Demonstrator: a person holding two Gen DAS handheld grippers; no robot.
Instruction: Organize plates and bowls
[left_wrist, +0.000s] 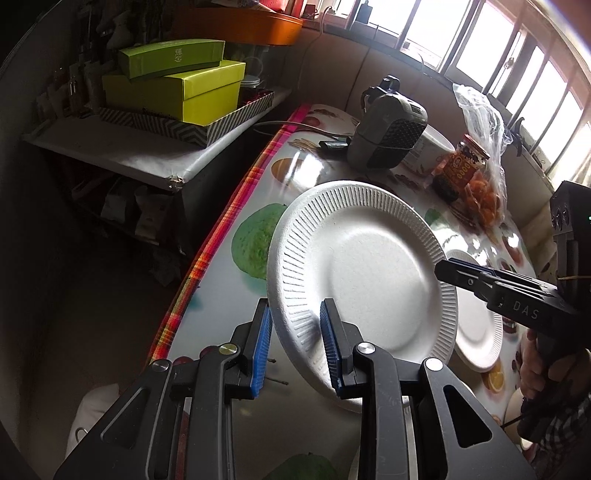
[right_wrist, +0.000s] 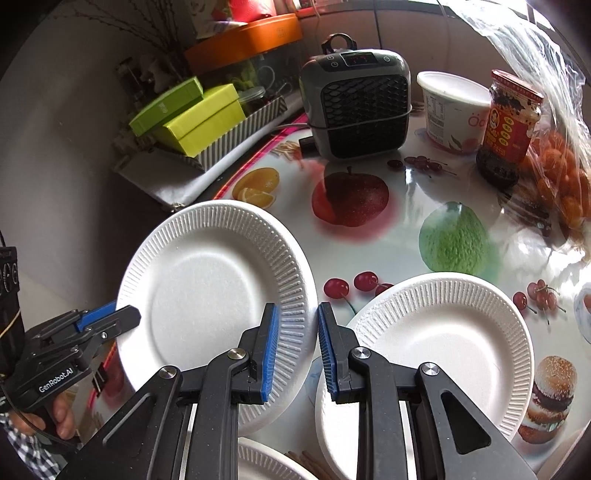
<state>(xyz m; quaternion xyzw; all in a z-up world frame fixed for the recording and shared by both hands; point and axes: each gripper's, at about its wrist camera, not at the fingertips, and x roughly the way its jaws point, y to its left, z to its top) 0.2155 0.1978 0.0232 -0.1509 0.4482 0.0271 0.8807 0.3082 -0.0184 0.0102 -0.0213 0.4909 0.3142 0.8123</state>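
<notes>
Between the blue pads of our left tongs (left_wrist: 295, 343) sits the near rim of a white paper plate (left_wrist: 362, 269), tilted up off the fruit-print table (left_wrist: 229, 295); both pads appear to touch the rim, so we read them as clamped on it. From the right wrist view this same raised plate (right_wrist: 210, 295) hangs just left of our right tongs (right_wrist: 297, 354), whose fingers stand apart with nothing between them. The right tongs' tip (left_wrist: 458, 269) reaches the lifted plate's far edge, though we cannot tell if it touches. Just right of and below the right tongs lies a second paper plate (right_wrist: 443, 339) flat on the table, overlapping more plates near us. Well beyond both tongs stand a small grey heater (right_wrist: 358, 107), a white tub (right_wrist: 450, 110) and a red-labelled jar (right_wrist: 509, 125).
</notes>
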